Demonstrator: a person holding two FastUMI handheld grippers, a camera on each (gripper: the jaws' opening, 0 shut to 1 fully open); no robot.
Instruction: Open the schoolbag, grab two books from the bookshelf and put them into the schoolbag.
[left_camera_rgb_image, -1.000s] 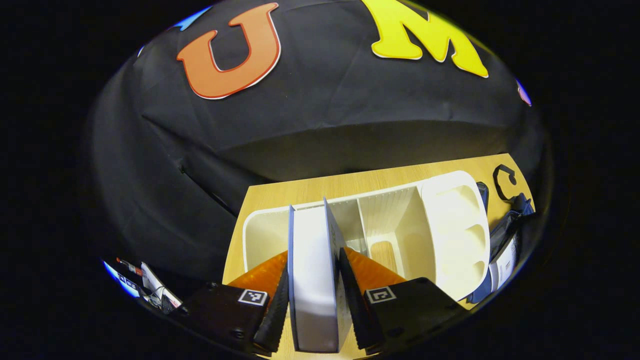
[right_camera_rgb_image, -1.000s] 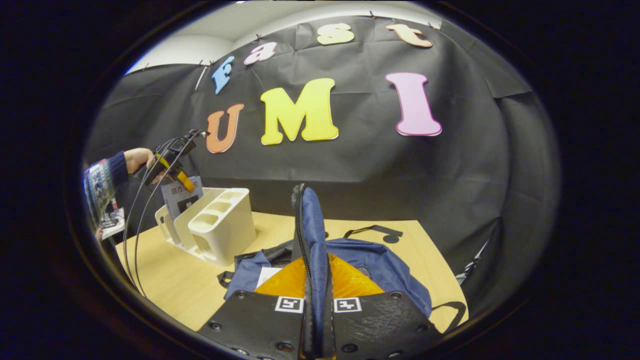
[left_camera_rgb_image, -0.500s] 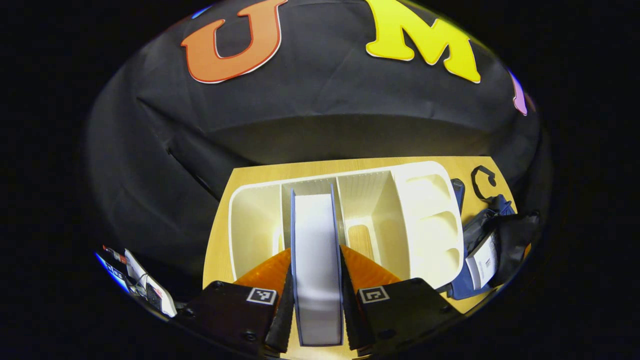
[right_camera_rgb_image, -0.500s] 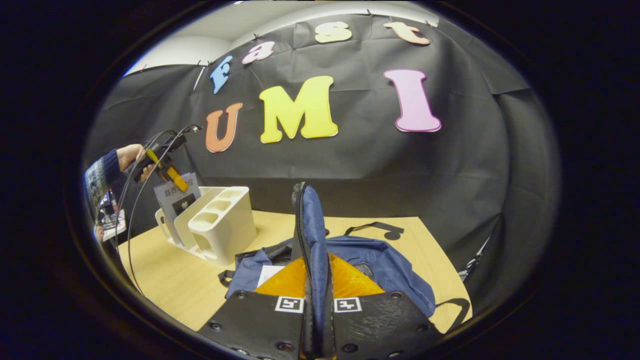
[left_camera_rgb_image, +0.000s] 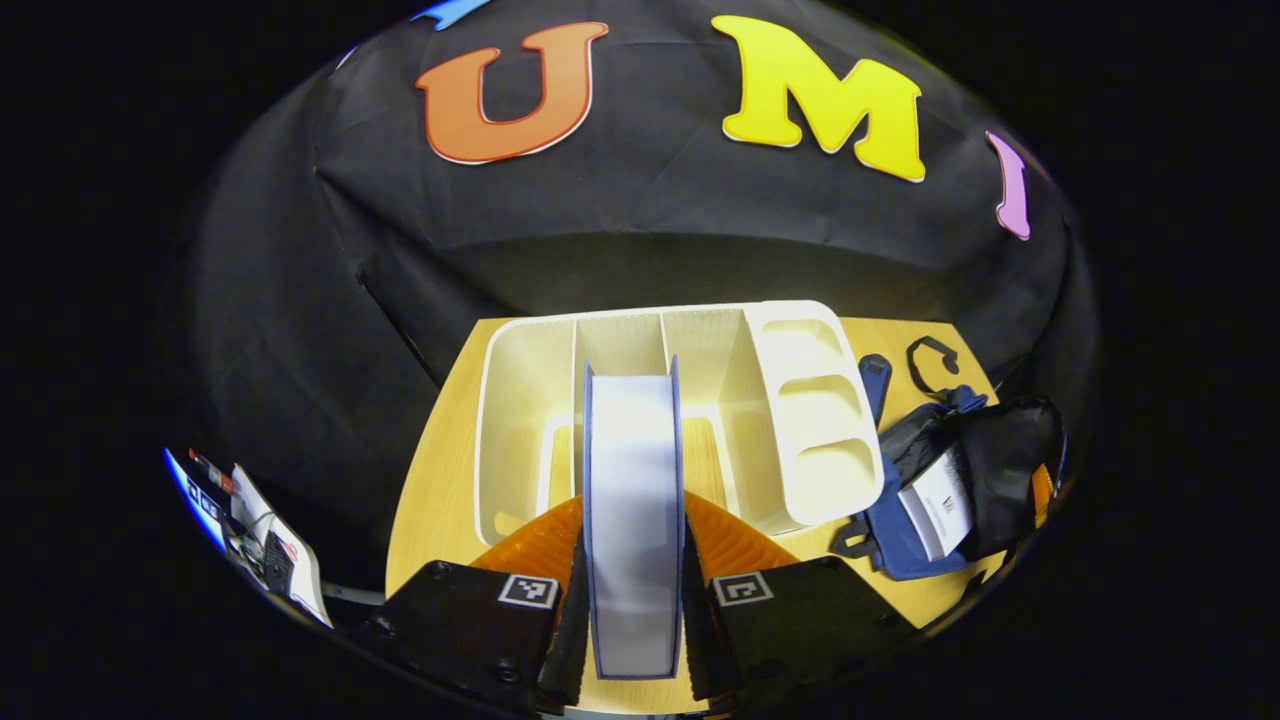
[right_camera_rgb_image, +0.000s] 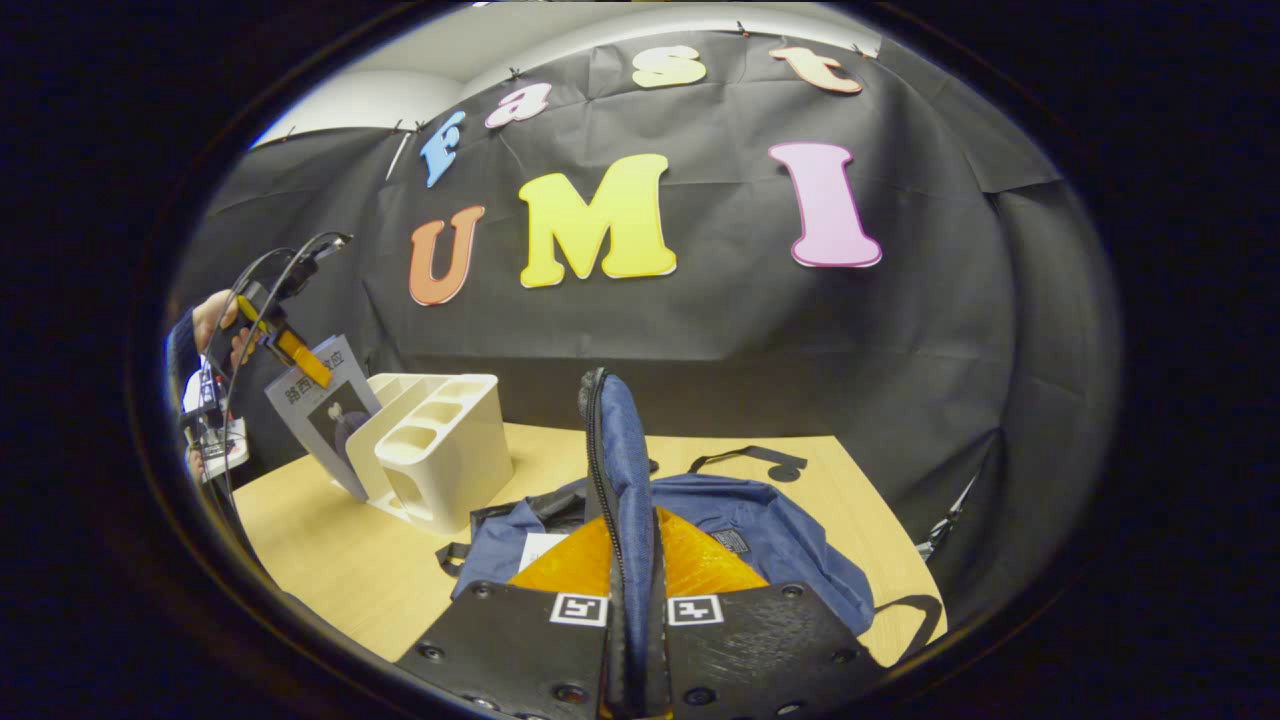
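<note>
Two grippers are at work over the pale wooden table (right_camera_rgb_image: 330, 540). In the left gripper view, the left gripper (left_camera_rgb_image: 634, 640) is clamped on a thick book with a blue cover and white page edges (left_camera_rgb_image: 632, 520), both fingers pressing its covers, the page block facing the camera. Beyond the book sits the cream plastic bookshelf organiser with upright dividers and three small side pockets (left_camera_rgb_image: 800, 400); its slots look bare. In the right gripper view that book (right_camera_rgb_image: 322, 410) hangs in the air just beside the organiser's (right_camera_rgb_image: 440, 450) far end, tilted, its grey cover with a dark picture showing, while a hand in a dark sleeve (right_camera_rgb_image: 215, 318) holds the left gripper (right_camera_rgb_image: 300, 362) above it.

The right gripper (right_camera_rgb_image: 632, 640) is closed on the zipped edge of the navy blue fabric schoolbag (right_camera_rgb_image: 760, 540), pinching a flap that stands upright between its fingers. The schoolbag lies on the table just beside the organiser's pocket end, its mouth open, with a white book or paper (left_camera_rgb_image: 935, 500) visible inside and a black strap loop (right_camera_rgb_image: 750, 460) trailing behind on the tabletop
</note>
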